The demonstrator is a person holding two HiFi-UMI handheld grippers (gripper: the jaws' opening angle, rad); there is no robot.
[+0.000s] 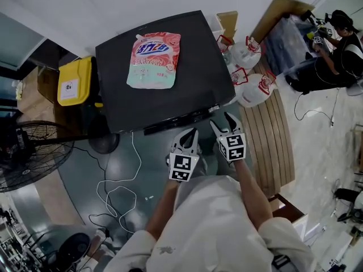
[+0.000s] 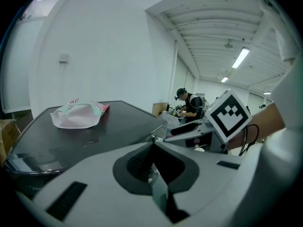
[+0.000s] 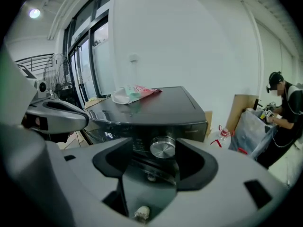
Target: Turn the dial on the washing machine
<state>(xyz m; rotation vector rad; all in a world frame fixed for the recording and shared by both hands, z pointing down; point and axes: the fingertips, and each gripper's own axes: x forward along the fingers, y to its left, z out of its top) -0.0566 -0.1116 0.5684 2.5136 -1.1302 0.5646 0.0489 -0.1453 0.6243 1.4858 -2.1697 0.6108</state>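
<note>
Since the dial (image 3: pixel 162 148) sits on the front panel of the washing machine (image 1: pixel 193 89), the right gripper (image 1: pixel 222 122) is lined up on it: jaws parted, dial framed between them, pads not touching it. Left gripper (image 1: pixel 189 134) is clenched on nothing and parked just beside; looks spare here. Detergent pouch (image 1: pixel 154 60) lies on the lid, well clear.

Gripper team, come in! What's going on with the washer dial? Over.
Left gripper shut, empty. Right gripper open, aimed at dial, no contact. Detergent pouch up on washer top, not in the way.
</note>
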